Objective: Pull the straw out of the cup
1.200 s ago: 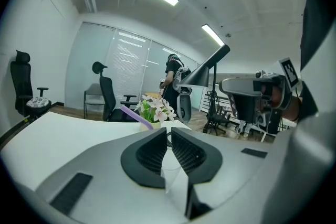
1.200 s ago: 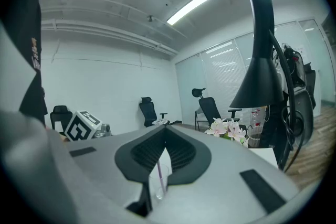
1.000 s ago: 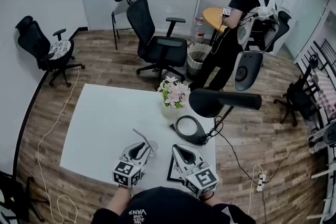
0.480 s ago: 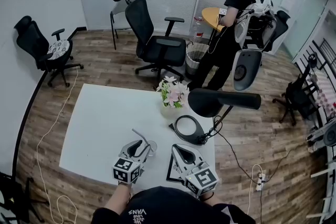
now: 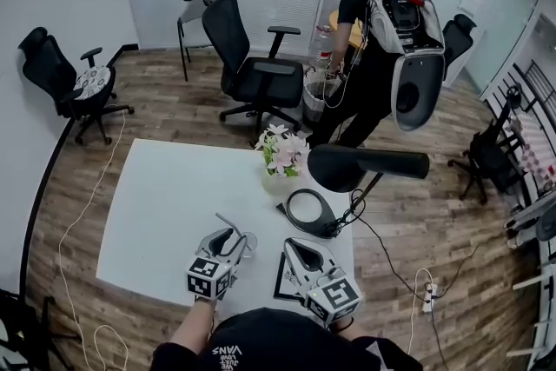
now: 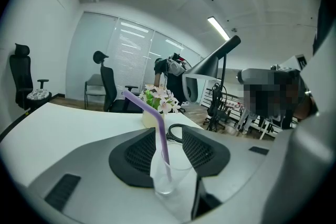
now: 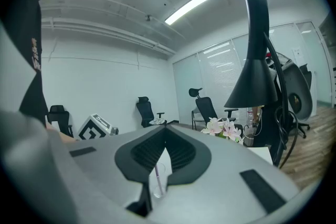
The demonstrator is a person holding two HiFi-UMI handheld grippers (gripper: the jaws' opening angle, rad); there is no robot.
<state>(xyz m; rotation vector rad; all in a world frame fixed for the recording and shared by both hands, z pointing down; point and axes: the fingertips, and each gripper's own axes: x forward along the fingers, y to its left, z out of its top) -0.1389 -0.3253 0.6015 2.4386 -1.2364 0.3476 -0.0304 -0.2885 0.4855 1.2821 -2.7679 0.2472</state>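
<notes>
A clear plastic cup (image 5: 250, 245) stands on the white table (image 5: 165, 204) near its front edge, with a purple bendy straw (image 5: 229, 227) leaning out to the left. My left gripper (image 5: 238, 241) is open, its jaws having just spread wide, and the cup (image 6: 170, 168) stands between its pads with the straw (image 6: 151, 112) rising above them. My right gripper (image 5: 292, 247) rests to the cup's right, shut and empty. Through the slit under its closed tips (image 7: 165, 131) the cup (image 7: 158, 182) shows.
A pot of pink flowers (image 5: 285, 155) and a black desk lamp (image 5: 365, 168) with a round base (image 5: 311, 213) and a cable stand behind the cup. A person with a backpack (image 5: 373, 56) stands at the back among office chairs (image 5: 252, 69).
The left gripper's jaws have spread apart and now flank the cup. The person at the back has turned and stepped left. The right gripper has not moved.
</notes>
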